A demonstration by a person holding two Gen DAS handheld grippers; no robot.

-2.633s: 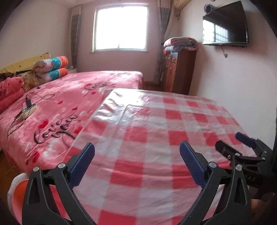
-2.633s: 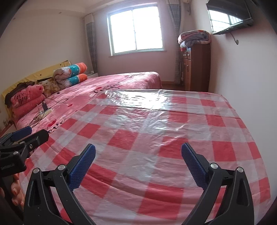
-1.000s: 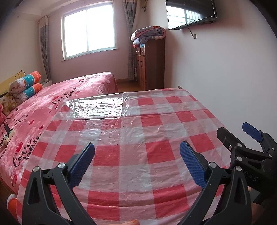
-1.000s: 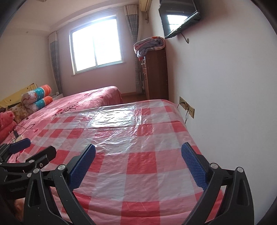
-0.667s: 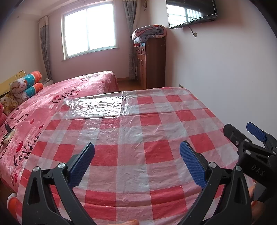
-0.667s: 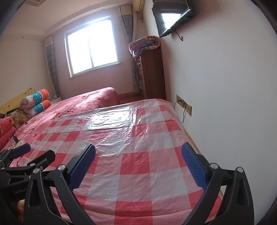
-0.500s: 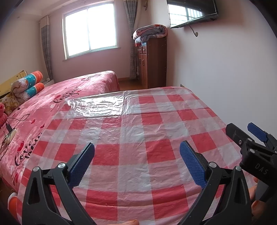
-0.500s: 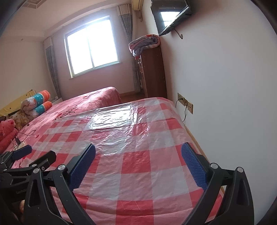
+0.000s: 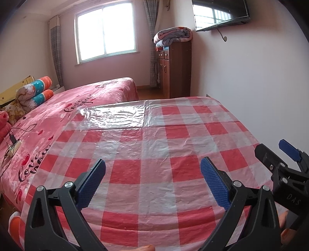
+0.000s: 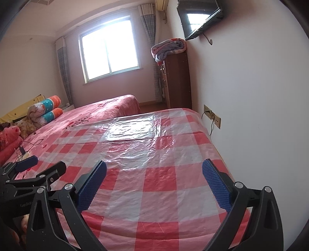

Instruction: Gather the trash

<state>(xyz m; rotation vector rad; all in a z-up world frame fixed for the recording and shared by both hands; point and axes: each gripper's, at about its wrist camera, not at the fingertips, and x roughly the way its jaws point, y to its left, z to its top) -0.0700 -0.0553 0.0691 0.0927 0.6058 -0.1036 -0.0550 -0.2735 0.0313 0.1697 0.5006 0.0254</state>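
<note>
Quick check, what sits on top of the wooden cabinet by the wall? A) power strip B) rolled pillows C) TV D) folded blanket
D: a folded blanket lies on top of the wooden cabinet; the TV hangs on the wall instead.

A red-and-white checked plastic cloth (image 9: pixel 154 173) lies beside a pink bedspread (image 9: pixel 58 115) printed with red hearts.

Both tongs (image 9: pixel 152 181) (image 10: pixel 154 181) gape wide, empty
</note>
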